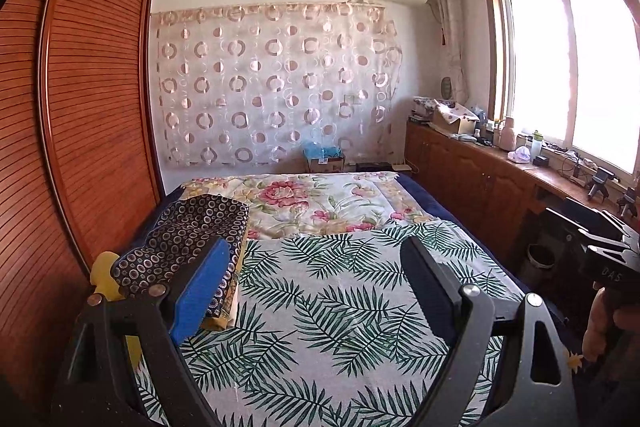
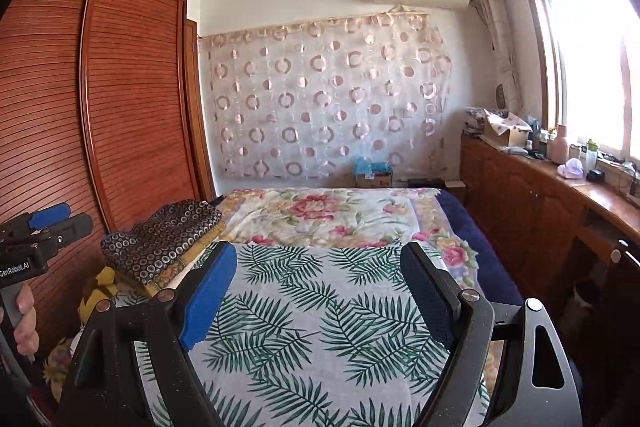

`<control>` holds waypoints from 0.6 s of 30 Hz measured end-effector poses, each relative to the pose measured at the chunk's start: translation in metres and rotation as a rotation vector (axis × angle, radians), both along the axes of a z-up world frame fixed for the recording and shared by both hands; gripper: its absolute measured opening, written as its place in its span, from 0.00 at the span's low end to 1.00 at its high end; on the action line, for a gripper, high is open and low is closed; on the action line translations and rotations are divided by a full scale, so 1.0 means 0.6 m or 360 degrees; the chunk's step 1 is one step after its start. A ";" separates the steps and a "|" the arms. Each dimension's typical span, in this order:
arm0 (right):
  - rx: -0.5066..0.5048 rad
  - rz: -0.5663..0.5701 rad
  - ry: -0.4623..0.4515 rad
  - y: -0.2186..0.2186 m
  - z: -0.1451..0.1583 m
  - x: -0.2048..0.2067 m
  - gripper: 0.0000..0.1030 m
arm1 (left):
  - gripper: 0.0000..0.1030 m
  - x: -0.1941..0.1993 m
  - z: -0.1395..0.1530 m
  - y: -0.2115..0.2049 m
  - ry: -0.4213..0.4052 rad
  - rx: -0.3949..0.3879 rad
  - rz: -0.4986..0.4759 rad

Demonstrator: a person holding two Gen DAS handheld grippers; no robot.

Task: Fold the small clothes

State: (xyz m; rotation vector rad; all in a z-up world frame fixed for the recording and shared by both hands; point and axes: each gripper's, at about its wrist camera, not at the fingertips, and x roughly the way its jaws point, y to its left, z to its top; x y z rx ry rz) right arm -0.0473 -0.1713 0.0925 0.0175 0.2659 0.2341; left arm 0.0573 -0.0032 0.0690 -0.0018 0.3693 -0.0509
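Observation:
A folded dark garment with a ring pattern (image 1: 188,239) lies on a small stack at the left edge of the bed, also in the right wrist view (image 2: 164,239). A leaf-print cloth (image 1: 332,307) is spread flat over the near part of the bed (image 2: 320,315). My left gripper (image 1: 316,247) is open and empty, held above the leaf cloth just right of the stack. My right gripper (image 2: 320,255) is open and empty above the same cloth. The left gripper also shows at the left edge of the right wrist view (image 2: 44,223).
A floral sheet (image 1: 320,203) covers the far half of the bed. A wooden slatted wardrobe (image 1: 88,115) stands close on the left. A low wooden cabinet (image 1: 480,171) with clutter runs under the window on the right. A bin (image 1: 540,259) sits beside the bed.

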 end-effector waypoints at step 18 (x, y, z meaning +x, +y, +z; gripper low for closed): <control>-0.0002 0.0010 -0.0005 -0.019 -0.003 0.008 0.83 | 0.85 -0.003 0.000 0.002 -0.0009 0.0004 0.0012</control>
